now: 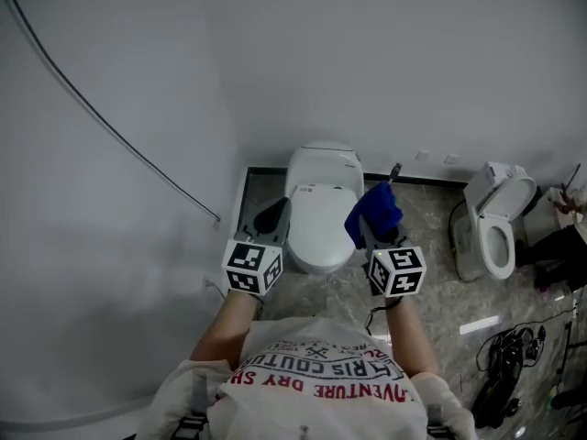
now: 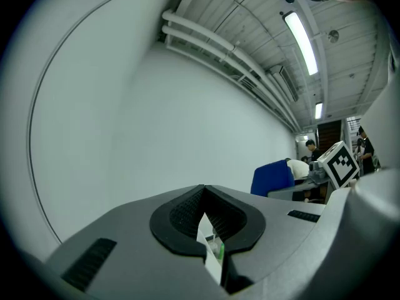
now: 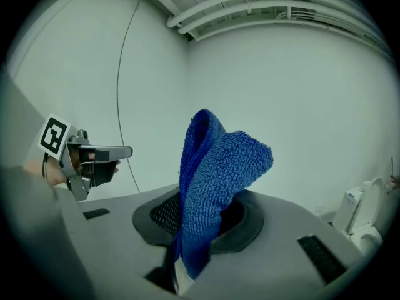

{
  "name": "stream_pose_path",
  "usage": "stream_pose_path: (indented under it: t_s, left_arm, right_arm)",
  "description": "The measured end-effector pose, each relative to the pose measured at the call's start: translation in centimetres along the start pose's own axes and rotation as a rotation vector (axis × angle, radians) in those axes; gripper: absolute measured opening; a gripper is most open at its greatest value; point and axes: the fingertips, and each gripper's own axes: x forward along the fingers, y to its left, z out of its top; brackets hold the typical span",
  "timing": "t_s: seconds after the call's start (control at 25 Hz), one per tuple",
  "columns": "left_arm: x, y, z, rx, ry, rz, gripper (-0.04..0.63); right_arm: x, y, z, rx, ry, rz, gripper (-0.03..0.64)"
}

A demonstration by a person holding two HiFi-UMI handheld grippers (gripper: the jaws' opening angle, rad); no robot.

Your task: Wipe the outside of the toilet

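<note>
A white toilet (image 1: 321, 204) with its lid down stands against the back wall, in the corner. My right gripper (image 1: 374, 225) is shut on a blue cloth (image 1: 372, 211) and hovers just over the toilet's right side. In the right gripper view the cloth (image 3: 212, 174) stands up out of the shut jaws of the right gripper (image 3: 200, 224) in a fold. My left gripper (image 1: 271, 218) hovers at the toilet's left side. Its jaws, in the left gripper view (image 2: 205, 214), are shut with nothing between them. That view points at the bare wall and also shows the cloth (image 2: 272, 179).
A second toilet (image 1: 495, 223) with its lid up stands at the right. Black cables (image 1: 509, 360) lie on the marble floor at lower right. A thin curved rail (image 1: 110, 126) runs down the left wall. People (image 2: 310, 149) stand far off.
</note>
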Motion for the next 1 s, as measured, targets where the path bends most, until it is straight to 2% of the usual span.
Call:
stream_pose_path:
  t_s: [0.4, 0.6, 1.0]
  left_arm:
    - [1.0, 0.5, -0.2, 0.006, 0.022, -0.012, 0.006]
    - [0.6, 0.1, -0.7, -0.032, 0.028, -0.034, 0.006]
    - [1.4, 0.8, -1.2, -0.023, 0.041, -0.027, 0.006]
  right_arm:
    - [0.9, 0.2, -1.2, 0.018, 0.022, -0.002, 0.083]
    - [0.7, 0.0, -1.8, 0.040, 0.027, -0.010, 0.083]
    - [1.3, -0.5, -2.5, 0.047, 0.043, -0.018, 0.083]
